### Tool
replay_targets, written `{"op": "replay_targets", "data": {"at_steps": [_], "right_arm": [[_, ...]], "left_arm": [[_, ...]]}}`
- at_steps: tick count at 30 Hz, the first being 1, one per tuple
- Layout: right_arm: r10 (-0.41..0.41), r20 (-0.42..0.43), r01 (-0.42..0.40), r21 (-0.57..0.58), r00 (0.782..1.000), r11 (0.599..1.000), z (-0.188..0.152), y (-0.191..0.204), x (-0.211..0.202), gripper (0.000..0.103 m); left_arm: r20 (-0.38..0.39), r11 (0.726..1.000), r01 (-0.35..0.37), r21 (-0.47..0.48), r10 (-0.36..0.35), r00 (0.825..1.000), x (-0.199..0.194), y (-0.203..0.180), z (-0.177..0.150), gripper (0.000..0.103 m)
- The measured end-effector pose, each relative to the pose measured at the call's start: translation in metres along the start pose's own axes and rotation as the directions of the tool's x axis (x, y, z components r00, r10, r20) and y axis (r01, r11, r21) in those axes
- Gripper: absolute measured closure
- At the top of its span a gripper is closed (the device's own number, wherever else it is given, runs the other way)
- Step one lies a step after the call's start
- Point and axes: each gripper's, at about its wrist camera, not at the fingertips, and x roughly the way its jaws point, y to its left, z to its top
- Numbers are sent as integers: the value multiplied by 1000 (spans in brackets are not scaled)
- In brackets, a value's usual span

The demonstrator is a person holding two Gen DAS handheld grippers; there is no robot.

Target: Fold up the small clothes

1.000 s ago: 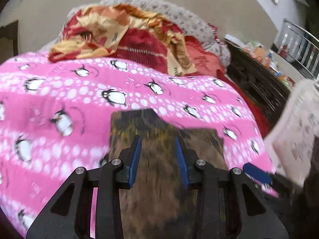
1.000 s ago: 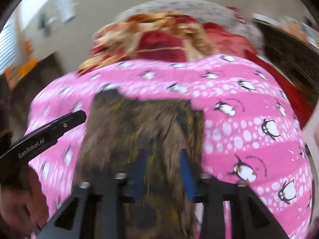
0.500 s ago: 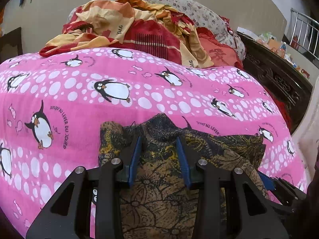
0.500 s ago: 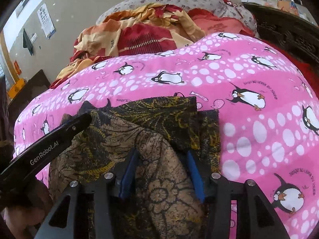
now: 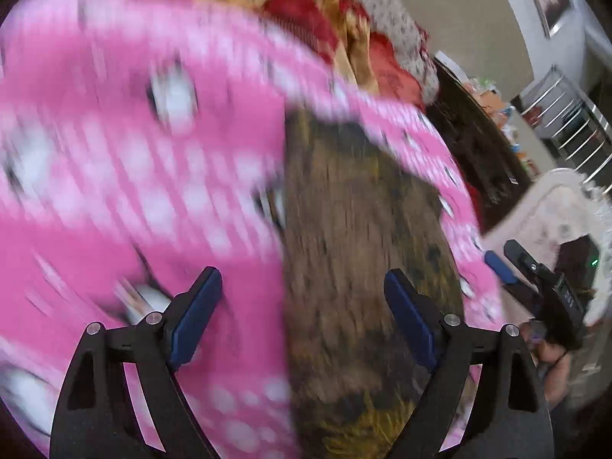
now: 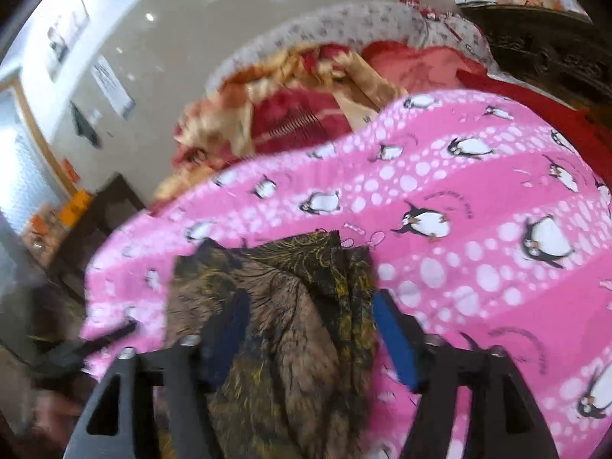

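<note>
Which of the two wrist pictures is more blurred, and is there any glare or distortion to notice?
Left wrist view: heavy motion smear over the pink penguin blanket and brown patterned garment; the left gripper stays sharp. Right wrist view: milder blur, penguins readable, lamp reflections on the glossy wall, right gripper slightly soft. Both bend at the edges, fisheye style.

Motion smears nearly everything ahead of my left gripper (image 5: 302, 298): the pink blanket (image 5: 134, 176) shows only streaks, its penguins reduced to pale blobs, and the brown patterned garment (image 5: 355, 252) has no readable print. The garment runs off the frame at six o'clock, so its near end stays unseen. At three o'clock my right gripper (image 5: 535, 279) is partly cut off, one blue pad showing. In my right wrist view the left gripper (image 6: 95, 344), at eight o'clock, is a dark blur, the hand below it indistinct. The garment (image 6: 290, 329) again leaves the frame at six o'clock.
</note>
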Motion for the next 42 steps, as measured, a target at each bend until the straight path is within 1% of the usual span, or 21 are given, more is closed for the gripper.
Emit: {"op": "replay_targets", "data": {"at_steps": [2,3,5,7,8,9,11,13,15,18,22,23,25,26,27,28,29,31,33,35,42], "right_arm": [[96,-59,-94,32,994,995,-15,-15,-5,29],[111,-80,-109,38,991,993,-22,-21,-6,29],[135,-117,-132,39,984,991,-38,-33,-6,28],[190,-157,-182,67,969,981,-49,-42,-1,28],[227,-174,-213,96,958,972,-53,-47,4,28],[272,-200,-249,136,941,959,-59,-52,11,28],[326,-240,-288,181,914,940,-65,-56,26,28],[345,-235,-310,173,909,935,-67,-56,34,28],[367,-230,-334,171,901,927,-63,-54,41,27],[407,-228,-378,160,885,912,-53,-48,58,27],[400,-224,-384,113,889,916,-41,-36,79,27],[403,-233,-388,107,885,915,-40,-34,82,27],[429,-249,-421,88,868,903,-40,-32,83,27],[463,-250,-456,89,850,885,-43,-34,80,28],[480,-244,-472,96,842,876,-43,-36,81,32],[495,-227,-482,115,839,869,-44,-42,80,38],[501,-212,-480,146,839,865,-44,-48,82,45],[491,-205,-463,171,847,870,-44,-54,84,52],[455,-224,-433,143,862,890,-42,-47,89,52],[415,-240,-401,107,878,910,-43,-41,89,52],[399,-253,-388,92,882,917,-41,-37,92,51]], "left_arm": [[72,999,17,38,-20,997,-1,-5,-12,8],[77,997,47,64,-52,996,1,-10,-16,2],[44,992,78,94,-82,996,7,-18,-18,2],[-22,981,132,140,-131,991,12,-28,-19,2],[-46,978,140,155,-134,990,14,-31,-19,2],[-54,977,141,162,-134,990,14,-32,-18,2],[-65,975,172,141,-164,984,13,-28,-15,2],[-58,971,219,95,-214,975,11,-22,-12,2],[-62,966,243,92,-238,969,9,-18,-9,2],[-63,965,232,119,-226,972,11,-20,-8,3],[-38,965,216,151,-213,976,12,-24,-13,3],[-32,964,216,158,-213,976,12,-24,-14,3],[-19,962,221,161,-221,975,9,-22,-19,4],[-16,962,223,159,-223,975,10,-21,-19,4],[-12,962,224,159,-224,974,10,-21,-19,4],[-7,962,220,159,-221,975,12,-21,-19,4],[2,964,211,163,-214,977,12,-21,-20,4],[19,966,186,182,-193,981,14,-23,-23,4],[24,966,165,199,-173,985,14,-26,-27,3],[25,966,165,198,-173,985,14,-25,-27,3],[31,964,213,161,-221,975,13,-19,-22,4]]}}
